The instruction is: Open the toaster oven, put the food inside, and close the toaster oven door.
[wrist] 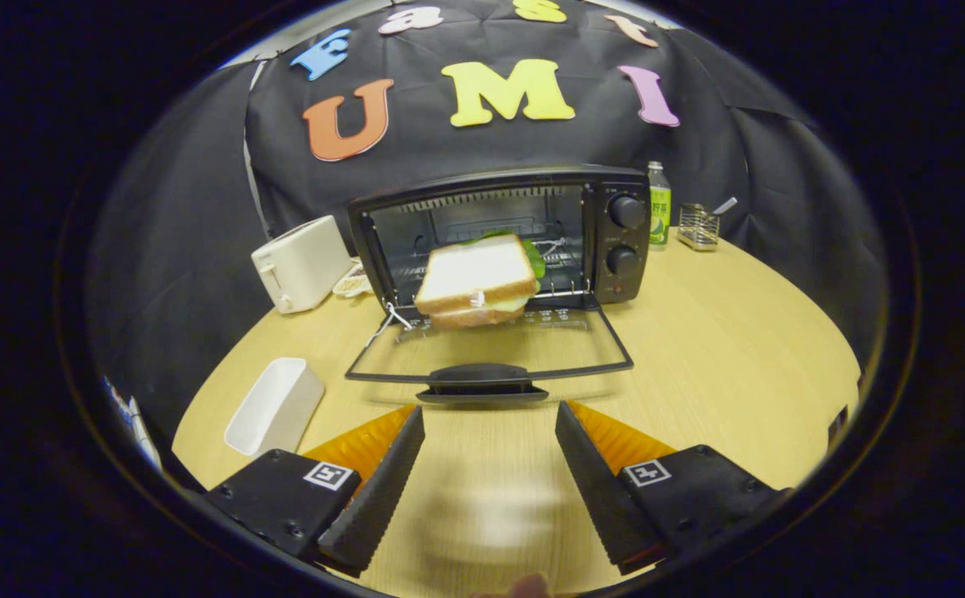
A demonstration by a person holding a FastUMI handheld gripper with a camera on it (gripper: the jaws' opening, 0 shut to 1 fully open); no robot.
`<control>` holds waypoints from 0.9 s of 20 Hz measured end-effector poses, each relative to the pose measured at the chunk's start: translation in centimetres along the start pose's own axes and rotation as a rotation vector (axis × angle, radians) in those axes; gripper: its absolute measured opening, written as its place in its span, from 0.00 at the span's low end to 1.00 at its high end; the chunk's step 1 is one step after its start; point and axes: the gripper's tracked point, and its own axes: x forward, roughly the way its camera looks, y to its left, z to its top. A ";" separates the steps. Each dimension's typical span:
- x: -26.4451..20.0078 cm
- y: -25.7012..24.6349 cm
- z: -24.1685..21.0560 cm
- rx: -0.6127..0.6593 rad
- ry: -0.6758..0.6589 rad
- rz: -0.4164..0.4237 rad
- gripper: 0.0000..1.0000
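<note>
the gripper (489,419) is hovering low over the round pale wooden worktop (723,332), its fingers (379,482) spread wide and holding nothing. bare wood is lying between them and just ahead. beyond the fingertips the black toaster oven (503,237) is standing with its glass door (491,349) folded down flat, the black door handle (482,380) nearest the fingers. the white-bread sandwich with green lettuce (476,282) is sitting at the front edge of the oven's mouth, overhanging the door. a white pop-up toaster (300,263) is standing beside the oven, a white rectangular tray (275,405) nearer the worktop's edge.
</note>
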 end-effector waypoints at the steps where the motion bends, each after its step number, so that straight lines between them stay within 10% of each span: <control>1: 0.6 -0.2 -0.5 0.010 0.008 -0.007 1.00; 18: 4.4 0.5 1.0 -0.038 -0.052 -0.088 1.00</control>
